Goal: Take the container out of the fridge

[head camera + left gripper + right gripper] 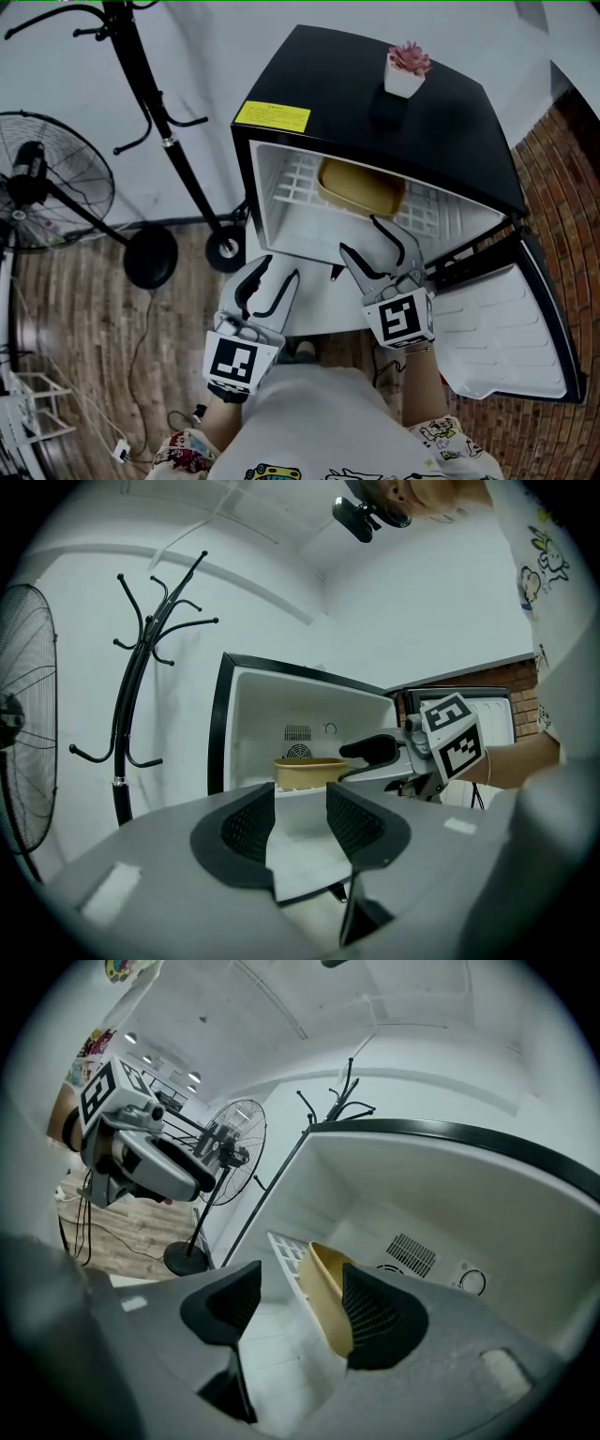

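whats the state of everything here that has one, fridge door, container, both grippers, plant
fridge door, open wide
yellow container, on the wire shelf inside the fridge, not gripped
left gripper, open, empty
right gripper, open, empty, at the fridge mouth
potted plant, upright on the fridge top

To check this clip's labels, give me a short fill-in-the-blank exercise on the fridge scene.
The yellow container sits ____ the fridge.
The fridge door is ____.
The potted plant stands on ____ of the fridge.
Of the left gripper and right gripper, the ____ one is nearer the container.
Missing words: inside, open, top, right.
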Tool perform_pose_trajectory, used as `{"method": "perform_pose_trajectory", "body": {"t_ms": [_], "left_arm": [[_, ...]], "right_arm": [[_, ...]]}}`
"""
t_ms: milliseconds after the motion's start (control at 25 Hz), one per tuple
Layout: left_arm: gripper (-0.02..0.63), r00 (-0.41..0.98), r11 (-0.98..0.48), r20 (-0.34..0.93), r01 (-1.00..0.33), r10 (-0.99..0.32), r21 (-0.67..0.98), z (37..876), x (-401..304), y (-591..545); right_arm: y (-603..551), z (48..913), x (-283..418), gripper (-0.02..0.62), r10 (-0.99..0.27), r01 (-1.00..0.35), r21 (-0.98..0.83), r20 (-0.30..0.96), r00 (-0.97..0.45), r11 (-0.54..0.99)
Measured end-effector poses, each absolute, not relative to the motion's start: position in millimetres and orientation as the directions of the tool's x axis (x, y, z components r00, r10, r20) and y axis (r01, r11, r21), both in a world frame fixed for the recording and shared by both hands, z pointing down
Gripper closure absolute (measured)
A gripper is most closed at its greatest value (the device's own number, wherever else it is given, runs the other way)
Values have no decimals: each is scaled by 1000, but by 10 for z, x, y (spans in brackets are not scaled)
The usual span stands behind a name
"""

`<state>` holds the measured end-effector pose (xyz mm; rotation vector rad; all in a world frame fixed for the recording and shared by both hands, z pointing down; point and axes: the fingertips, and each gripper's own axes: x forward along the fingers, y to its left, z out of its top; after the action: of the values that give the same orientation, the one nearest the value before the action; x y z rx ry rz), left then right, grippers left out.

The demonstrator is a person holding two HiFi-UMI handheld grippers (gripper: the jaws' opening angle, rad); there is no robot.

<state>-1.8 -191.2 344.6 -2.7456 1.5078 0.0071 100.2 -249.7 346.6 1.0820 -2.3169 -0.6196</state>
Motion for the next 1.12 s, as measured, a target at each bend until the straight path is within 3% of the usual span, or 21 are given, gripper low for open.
{"method": "perform_pose_trajectory", "body": {"t_ms": [1120], "left_arm": [[437, 570, -569, -37, -822, -821, -35, 3393, 212, -1864]], "right_arm": [[-2974, 3677, 1187, 353, -802, -438, 692, 366, -472, 574]]}}
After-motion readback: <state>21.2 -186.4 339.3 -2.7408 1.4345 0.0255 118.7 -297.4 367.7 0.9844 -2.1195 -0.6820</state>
